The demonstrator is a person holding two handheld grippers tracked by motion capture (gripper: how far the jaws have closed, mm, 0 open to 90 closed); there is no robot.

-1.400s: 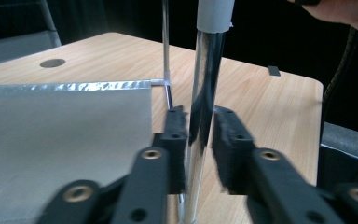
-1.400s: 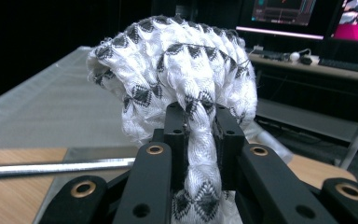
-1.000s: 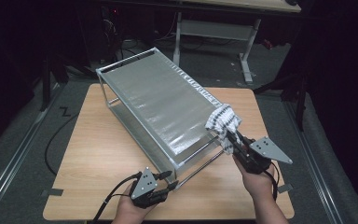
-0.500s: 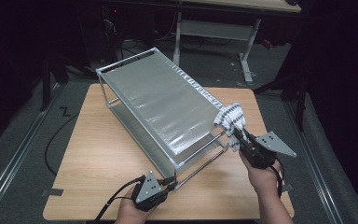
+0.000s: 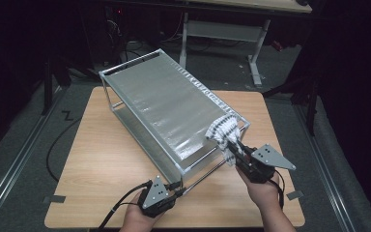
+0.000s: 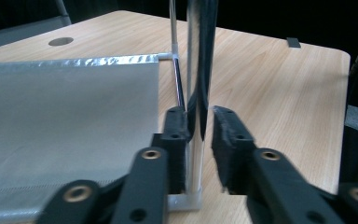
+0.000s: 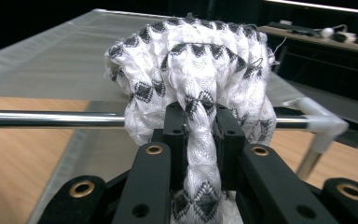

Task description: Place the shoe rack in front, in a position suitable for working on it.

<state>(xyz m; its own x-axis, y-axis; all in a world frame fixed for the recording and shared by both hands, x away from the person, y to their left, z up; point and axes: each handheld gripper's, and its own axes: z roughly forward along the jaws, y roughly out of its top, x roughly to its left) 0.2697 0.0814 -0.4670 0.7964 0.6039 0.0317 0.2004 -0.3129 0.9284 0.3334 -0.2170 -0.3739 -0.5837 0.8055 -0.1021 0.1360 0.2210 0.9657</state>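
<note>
White-and-black patterned cloth [image 7: 200, 93] is clamped in the right gripper [image 5: 236, 150] at the rack's [image 5: 174, 104] four-o'clock corner, draped over its rail. The rack's chrome post [image 6: 196, 93] is straddled by the left gripper [image 6: 199, 135], whose jaws have just been parting slightly.

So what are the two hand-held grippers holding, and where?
The right hand-held gripper pinches the bunched white patterned cloth at its hanging end. The left hand-held gripper straddles the rack's upright chrome post near its foot, not clamped.

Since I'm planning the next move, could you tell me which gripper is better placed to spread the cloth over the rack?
Right: the right gripper grips the patterned cloth; the left gripper straddles the rack's post.
</note>
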